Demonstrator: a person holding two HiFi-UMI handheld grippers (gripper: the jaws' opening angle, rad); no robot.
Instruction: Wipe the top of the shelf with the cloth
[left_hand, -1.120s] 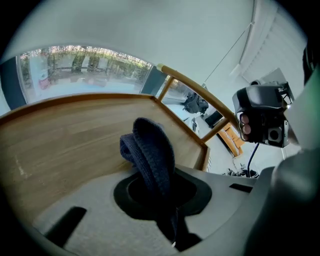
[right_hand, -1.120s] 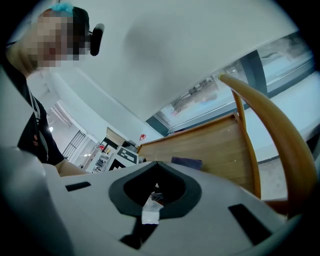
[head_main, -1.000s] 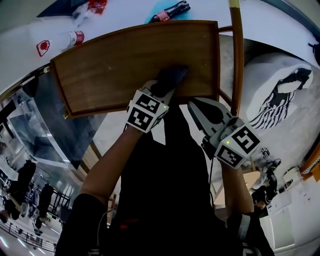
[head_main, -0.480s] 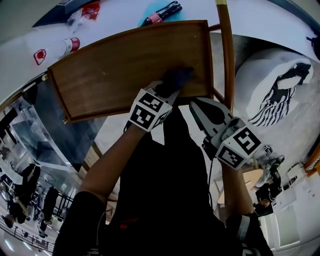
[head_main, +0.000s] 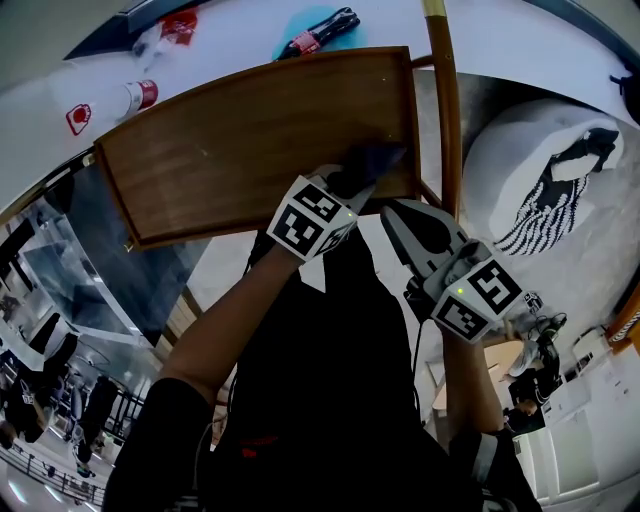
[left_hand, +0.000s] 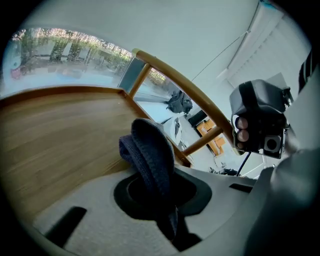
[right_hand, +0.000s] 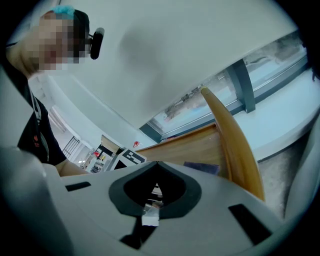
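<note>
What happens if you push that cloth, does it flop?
Probably floppy: the cloth bunches in folds where the left gripper pinches it. It looks knitted and soft, so it likely drags on the shelf rather than rolling.

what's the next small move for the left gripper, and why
Probably sweep the dark blue knitted cloth leftward along the brown wooden shelf top: the left gripper is shut on it near the right front corner, so most of the surface lies to its left.
</note>
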